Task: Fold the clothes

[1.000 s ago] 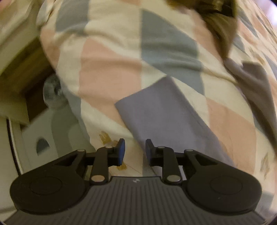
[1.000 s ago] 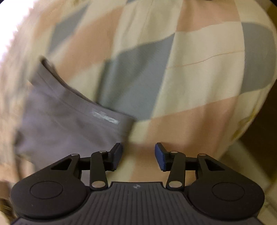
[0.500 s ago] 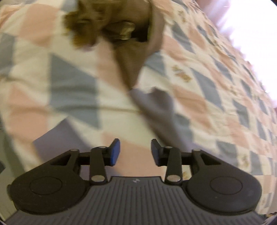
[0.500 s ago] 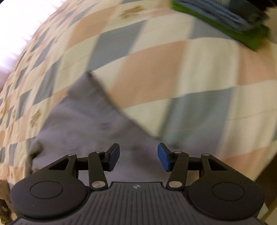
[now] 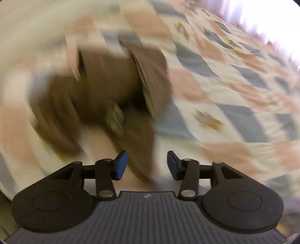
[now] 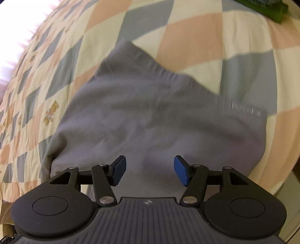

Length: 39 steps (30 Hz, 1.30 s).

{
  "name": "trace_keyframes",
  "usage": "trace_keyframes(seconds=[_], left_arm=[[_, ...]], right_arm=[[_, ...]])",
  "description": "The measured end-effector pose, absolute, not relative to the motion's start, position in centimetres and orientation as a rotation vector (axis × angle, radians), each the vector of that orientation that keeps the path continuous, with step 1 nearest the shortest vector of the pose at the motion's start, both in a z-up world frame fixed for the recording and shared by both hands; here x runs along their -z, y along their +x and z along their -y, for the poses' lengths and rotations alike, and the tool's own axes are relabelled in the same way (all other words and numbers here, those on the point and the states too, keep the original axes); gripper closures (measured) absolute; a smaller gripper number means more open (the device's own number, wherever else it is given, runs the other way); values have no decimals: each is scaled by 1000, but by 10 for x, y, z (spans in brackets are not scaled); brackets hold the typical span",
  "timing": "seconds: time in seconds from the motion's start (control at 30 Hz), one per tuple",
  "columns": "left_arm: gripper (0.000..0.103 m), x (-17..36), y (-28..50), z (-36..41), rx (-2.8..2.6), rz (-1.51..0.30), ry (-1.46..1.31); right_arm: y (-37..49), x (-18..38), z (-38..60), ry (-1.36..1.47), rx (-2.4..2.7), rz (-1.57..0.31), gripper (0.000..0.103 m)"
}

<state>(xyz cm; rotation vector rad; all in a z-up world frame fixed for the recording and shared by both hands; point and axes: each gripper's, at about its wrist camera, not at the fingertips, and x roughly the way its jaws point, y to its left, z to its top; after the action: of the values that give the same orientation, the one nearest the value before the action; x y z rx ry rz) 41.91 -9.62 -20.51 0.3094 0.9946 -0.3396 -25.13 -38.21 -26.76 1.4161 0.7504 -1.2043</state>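
Two grippers with jaws apart and holding nothing, right gripper [image 6: 149, 169] over grey shorts [image 6: 150, 120] spread on a checked quilt [image 6: 196, 28], left gripper [image 5: 147, 163] before a blurred brown garment [image 5: 105, 88], green cloth [image 6: 270, 11] far off.

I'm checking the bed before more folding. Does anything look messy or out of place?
Yes. The brown garment ahead of the open left gripper lies bunched in a heap, though blur hides detail. The grey garment under the open right gripper lies flatter but skewed, with an uneven edge, on the quilt.
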Motion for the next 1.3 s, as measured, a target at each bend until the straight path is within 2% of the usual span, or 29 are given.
trace_keyframes(seconds=[0.07, 0.13, 0.2, 0.3, 0.37, 0.4, 0.43, 0.5, 0.6, 0.83, 0.93, 1.0, 1.03, 1.1, 1.13, 1.2, 1.3], left_arm=[[45, 195, 430, 100, 312, -860, 466], [25, 190, 442, 106, 291, -724, 631], [18, 205, 458, 118, 311, -679, 826], [24, 246, 477, 131, 361, -664, 1048], [43, 260, 488, 130, 408, -736, 1054], [58, 266, 493, 128, 422, -772, 1044], [68, 267, 498, 124, 428, -789, 1015], [77, 258, 507, 113, 418, -800, 927], [83, 228, 519, 96, 345, -713, 872], [83, 117, 576, 39, 24, -458, 795], [83, 87, 604, 17, -97, -431, 753], [81, 90, 623, 8, -135, -472, 747], [76, 101, 632, 8, -136, -544, 770], [71, 135, 640, 11, -108, -713, 812], [71, 148, 630, 14, -49, -787, 816], [71, 150, 592, 19, 72, -800, 772], [54, 140, 513, 29, 364, -876, 605]], right_arm=[[-242, 271, 376, 1435, 1207, -757, 42], [-231, 274, 372, 1451, 1203, -769, 39], [-219, 277, 370, 1462, 1194, -781, 39], [-200, 280, 367, 1471, 1180, -800, 38], [-188, 279, 366, 1468, 1172, -813, 37], [-183, 278, 367, 1459, 1171, -822, 37], [-178, 276, 367, 1448, 1171, -828, 37], [-172, 272, 369, 1435, 1176, -828, 37], [-169, 268, 373, 1428, 1188, -815, 37], [-167, 262, 384, 1423, 1198, -775, 37], [-167, 259, 386, 1411, 1192, -772, 37], [-167, 261, 385, 1413, 1193, -776, 37], [-167, 262, 384, 1414, 1191, -779, 37], [-166, 265, 381, 1417, 1183, -790, 37], [-166, 266, 379, 1420, 1179, -796, 37], [-166, 265, 376, 1426, 1170, -791, 37], [-172, 265, 371, 1444, 1185, -772, 29]])
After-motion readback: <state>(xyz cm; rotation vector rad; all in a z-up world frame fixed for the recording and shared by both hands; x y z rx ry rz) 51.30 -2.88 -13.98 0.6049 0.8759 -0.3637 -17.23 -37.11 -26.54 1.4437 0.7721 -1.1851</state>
